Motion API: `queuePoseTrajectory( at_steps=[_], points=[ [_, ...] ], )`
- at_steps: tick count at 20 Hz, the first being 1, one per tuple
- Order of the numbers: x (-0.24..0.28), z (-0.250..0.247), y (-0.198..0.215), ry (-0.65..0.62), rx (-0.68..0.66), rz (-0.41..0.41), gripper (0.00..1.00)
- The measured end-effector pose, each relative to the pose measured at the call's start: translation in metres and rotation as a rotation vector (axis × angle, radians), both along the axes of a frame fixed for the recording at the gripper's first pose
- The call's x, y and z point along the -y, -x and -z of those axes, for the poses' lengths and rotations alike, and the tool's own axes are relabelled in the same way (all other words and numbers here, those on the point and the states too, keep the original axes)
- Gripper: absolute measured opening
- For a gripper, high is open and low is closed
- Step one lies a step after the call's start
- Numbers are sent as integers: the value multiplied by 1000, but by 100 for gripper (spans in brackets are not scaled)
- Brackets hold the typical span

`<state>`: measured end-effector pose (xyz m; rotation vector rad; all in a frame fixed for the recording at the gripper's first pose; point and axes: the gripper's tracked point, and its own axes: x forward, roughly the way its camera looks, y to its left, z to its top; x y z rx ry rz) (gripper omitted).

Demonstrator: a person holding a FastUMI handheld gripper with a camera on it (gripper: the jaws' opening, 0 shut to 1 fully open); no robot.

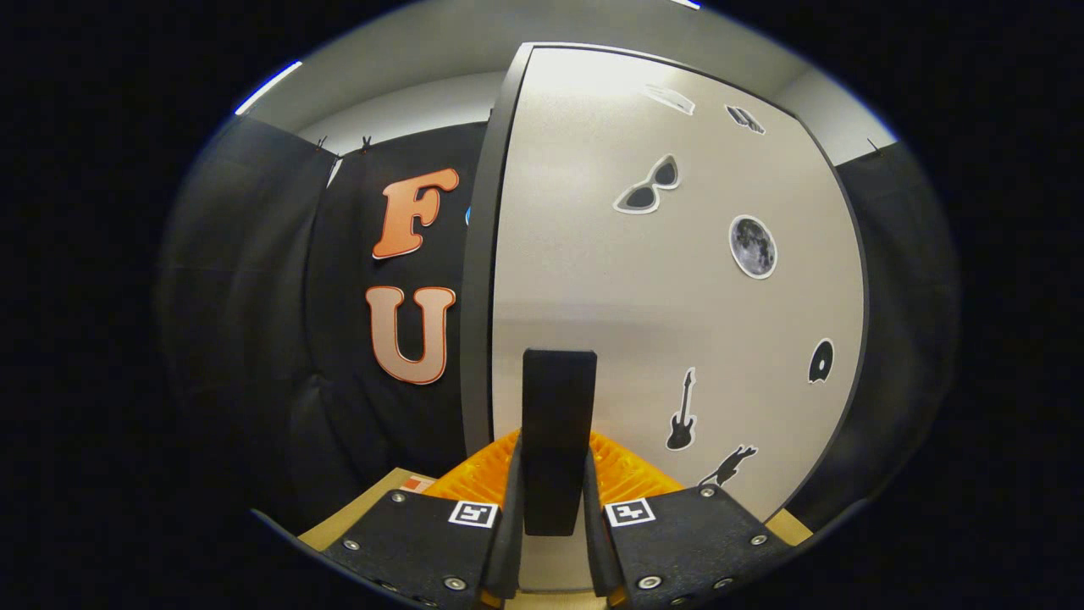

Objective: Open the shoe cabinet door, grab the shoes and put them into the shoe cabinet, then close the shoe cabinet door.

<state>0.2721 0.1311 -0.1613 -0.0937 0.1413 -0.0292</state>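
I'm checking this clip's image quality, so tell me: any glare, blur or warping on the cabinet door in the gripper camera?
Gripper view: the cabinet door is sharp, brightest near its top with soft glare, no hard shadows; fisheye bows its edges outward; the gripper, shut on the handle, looks slightly soft.

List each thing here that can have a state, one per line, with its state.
Cabinet door: seen face-on, stickers on it; whether shut or ajar, cannot tell.
Door handle: upright black bar, sitting between the fingers.
Tongs: closed on the door handle, one finger pressing each side.
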Motion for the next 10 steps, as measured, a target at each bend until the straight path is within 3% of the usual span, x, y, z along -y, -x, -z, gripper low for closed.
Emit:
queuePoseTrajectory(
  at_steps=[5, 10],
  points=[
    [1, 0, 5, -13, -36, -2, 25],
    [6, -4, 25, -27, -41, 2, 24]
  ],
)
